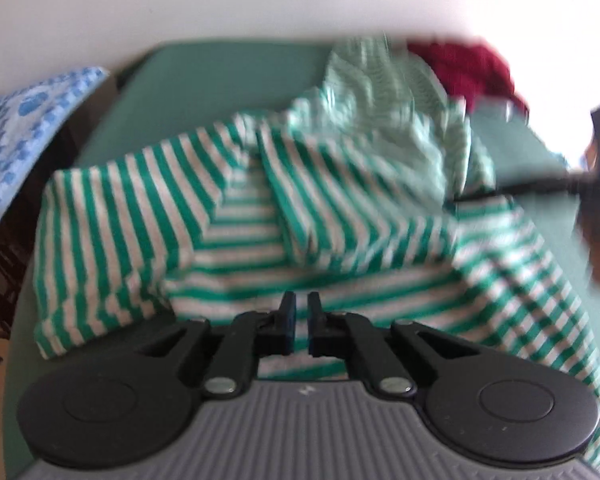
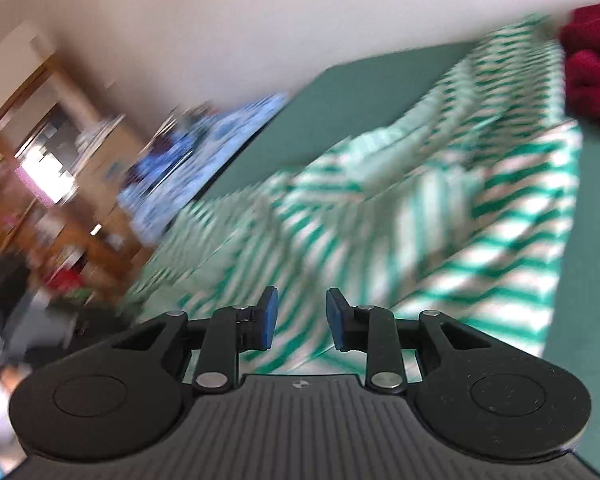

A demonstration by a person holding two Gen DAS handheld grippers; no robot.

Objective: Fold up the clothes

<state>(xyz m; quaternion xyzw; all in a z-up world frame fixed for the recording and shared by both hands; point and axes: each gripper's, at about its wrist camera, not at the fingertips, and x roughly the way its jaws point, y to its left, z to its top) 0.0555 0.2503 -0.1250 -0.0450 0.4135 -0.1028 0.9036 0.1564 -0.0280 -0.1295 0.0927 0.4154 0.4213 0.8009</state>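
A green-and-white striped shirt (image 1: 228, 216) lies spread on the green bed (image 1: 220, 76), one sleeve folded in across its body. My left gripper (image 1: 302, 312) hovers just over the shirt's near part. Its jaws are shut to a thin slit and I see no cloth pinched between them. In the right wrist view the same shirt (image 2: 480, 248) is badly blurred. My right gripper (image 2: 302, 320) is over its near edge, open, with nothing between its blue pads (image 2: 269, 320).
A dark red garment (image 1: 468, 68) (image 2: 592, 64) lies bunched at the far end of the bed by the white wall. A blue patterned pillow (image 1: 24, 128) (image 2: 204, 148) sits off the bed's left side. Wooden shelving (image 2: 48, 168) stands further left.
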